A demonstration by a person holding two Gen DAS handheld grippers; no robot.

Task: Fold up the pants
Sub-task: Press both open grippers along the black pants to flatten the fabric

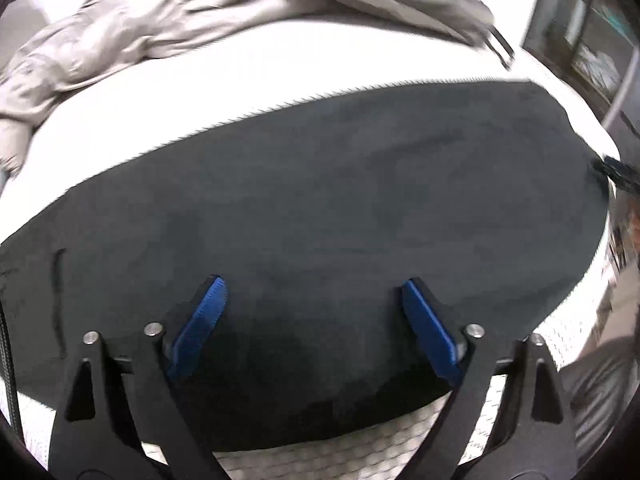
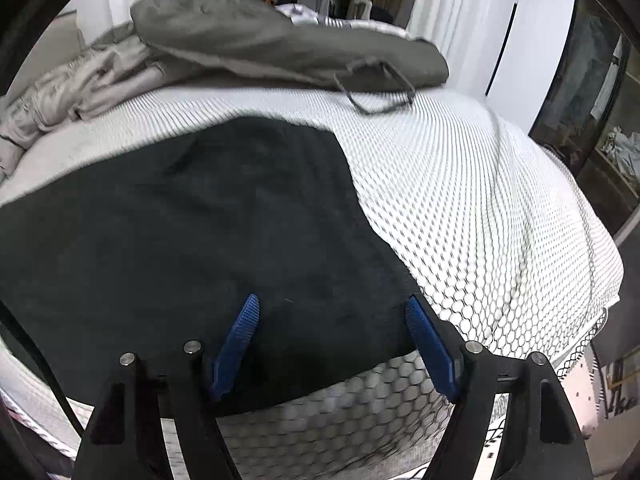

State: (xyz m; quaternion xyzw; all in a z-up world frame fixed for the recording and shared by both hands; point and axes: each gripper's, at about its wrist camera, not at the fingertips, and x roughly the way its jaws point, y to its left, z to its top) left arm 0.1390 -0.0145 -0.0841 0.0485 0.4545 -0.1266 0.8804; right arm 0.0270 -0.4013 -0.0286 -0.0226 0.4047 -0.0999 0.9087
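On the far left of the bed [image 2: 480,200], a crumpled pale beige garment [image 1: 120,36] lies bunched near the back edge. Beside it to the right, an olive-grey garment [image 2: 248,36] with loose drawstrings rests along the back of the white honeycomb-patterned cover.

The black pants [image 1: 320,208] lie flat across the near half of the bed, spread wide from the left edge toward the right. In the left wrist view they fill most of the middle; in the right wrist view they [image 2: 200,220] cover the left and centre, with bare cover to their right.

The left gripper [image 1: 314,284] is over the pants' near edge, its blue-padded fingers spread wide apart, holding nothing. The right gripper [image 2: 332,300] is over the near right corner of the pants, fingers likewise apart and empty.
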